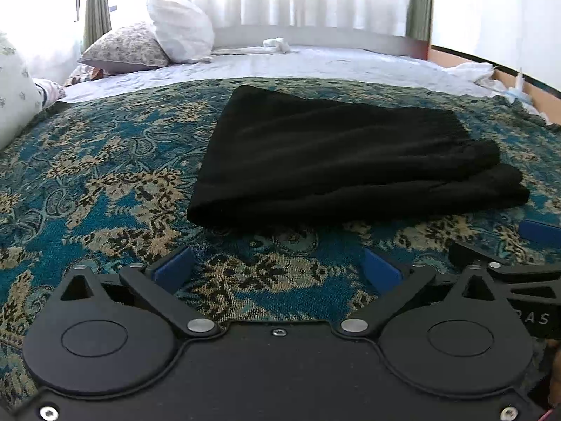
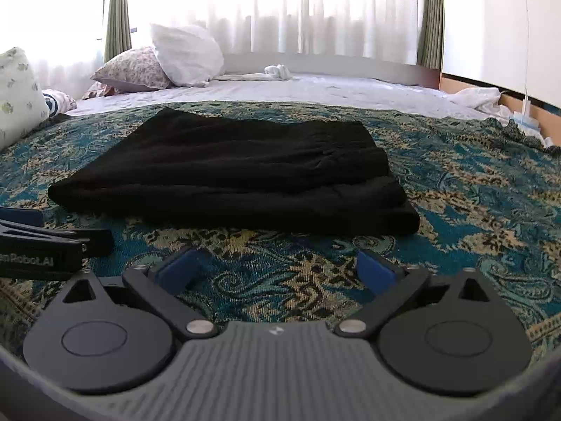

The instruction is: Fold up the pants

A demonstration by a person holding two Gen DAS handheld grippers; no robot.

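Left wrist view: the folded black knit pants (image 1: pixel 336 161) lie centre-right on the teal patterned bedspread (image 1: pixel 105 182), long axis crosswise; the left gripper (image 1: pixel 277 266) is spread, empty, just short.
Right wrist view: pants (image 2: pixel 231 175) centre-left; the right gripper (image 2: pixel 277 266) is spread, empty, about equally near.

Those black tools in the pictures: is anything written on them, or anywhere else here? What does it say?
"nRobot.AI" on the left tool, seen from the right wrist view; its start is cut off by the picture's edge.
"BAS", or perhaps "DAS", on the right tool, seen from the left wrist view; cut off and uncertain.
Nothing readable on the pants, blanket or pillows.
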